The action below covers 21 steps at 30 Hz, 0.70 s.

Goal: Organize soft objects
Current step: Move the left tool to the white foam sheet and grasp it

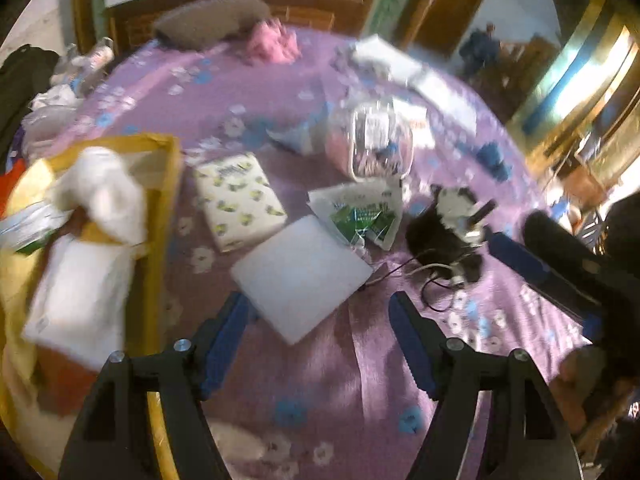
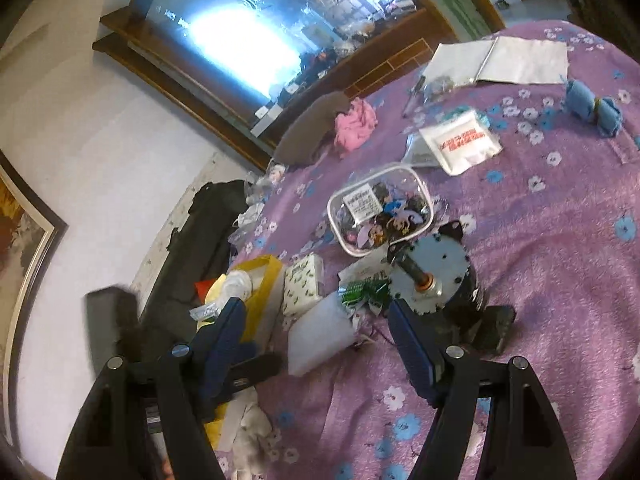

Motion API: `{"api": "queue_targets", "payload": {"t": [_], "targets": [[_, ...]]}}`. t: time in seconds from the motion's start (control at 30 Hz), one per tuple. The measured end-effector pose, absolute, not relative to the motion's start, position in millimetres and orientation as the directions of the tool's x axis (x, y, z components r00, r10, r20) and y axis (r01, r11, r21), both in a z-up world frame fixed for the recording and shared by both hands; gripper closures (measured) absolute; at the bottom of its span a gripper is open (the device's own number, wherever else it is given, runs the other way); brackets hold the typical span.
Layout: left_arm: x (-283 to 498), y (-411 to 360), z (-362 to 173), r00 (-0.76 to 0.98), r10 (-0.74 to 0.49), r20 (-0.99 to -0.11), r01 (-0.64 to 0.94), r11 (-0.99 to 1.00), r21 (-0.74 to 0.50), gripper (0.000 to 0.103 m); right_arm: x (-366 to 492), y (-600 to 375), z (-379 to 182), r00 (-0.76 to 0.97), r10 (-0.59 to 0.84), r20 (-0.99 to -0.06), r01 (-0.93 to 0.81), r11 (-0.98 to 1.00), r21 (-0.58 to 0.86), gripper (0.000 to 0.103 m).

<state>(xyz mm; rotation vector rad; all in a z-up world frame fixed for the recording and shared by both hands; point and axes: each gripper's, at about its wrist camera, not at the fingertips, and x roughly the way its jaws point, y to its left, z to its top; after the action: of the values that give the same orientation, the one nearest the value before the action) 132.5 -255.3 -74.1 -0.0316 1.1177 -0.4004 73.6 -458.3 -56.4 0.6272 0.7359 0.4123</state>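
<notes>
A white foam pad (image 1: 302,276) lies on the purple floral bedspread (image 1: 320,380), just ahead of my left gripper (image 1: 320,312), which is open and empty. Beside it lie a patterned tissue pack (image 1: 236,200) and a crumpled green-and-white wrapper (image 1: 360,216). A yellow box (image 1: 160,216) at the left holds white soft items (image 1: 104,192). My right gripper (image 2: 316,320) is open and empty, above the foam pad (image 2: 320,332), with the tissue pack (image 2: 302,288) and yellow box (image 2: 260,300) beyond. A pink cloth (image 2: 354,124) and a blue rolled cloth (image 2: 594,106) lie farther away.
A metal motor with wires (image 2: 432,280) sits near my right finger. A clear plastic container of stickers (image 2: 380,212), a white pouch (image 2: 460,140) and white papers (image 2: 504,60) lie on the bed. A brown pillow (image 2: 312,128) rests against the wooden headboard (image 2: 180,92).
</notes>
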Motion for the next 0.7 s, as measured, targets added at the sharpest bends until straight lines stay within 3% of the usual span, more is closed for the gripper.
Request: {"api": "queue_targets", "payload": {"t": [0.1,0.2,0.47,0.7], "targets": [[152.5,-261.4,-93.9,0.319,-0.329,-0.889,0.265,0.931,-0.250,0.031,73.9,-459.3,-58.1,0.671,0.557,-0.490,-0.129,0.738,0.662,0.025],[162.3,-265.9,-96.4,0.319,-0.343,-0.884,0.261,0.928,-0.266,0.019,74.7,-461.9,-59.8,0.669,0.559,-0.490,-0.120,0.732,0.671,0.025],[173.0,-284.5,-93.7,0.345,-0.220,-0.912,0.290,0.950,-0.119,0.017,74.0,-463.2,-60.6,0.671,0.562,-0.483,-0.120,0.726,0.677,0.025],[185.4,-285.2,-110.4,0.303,-0.194,-0.933,0.248,0.961,-0.119,0.017,74.2,-463.0,-61.5,0.669,0.562,-0.486,-0.117,0.725,0.678,0.025]]}}
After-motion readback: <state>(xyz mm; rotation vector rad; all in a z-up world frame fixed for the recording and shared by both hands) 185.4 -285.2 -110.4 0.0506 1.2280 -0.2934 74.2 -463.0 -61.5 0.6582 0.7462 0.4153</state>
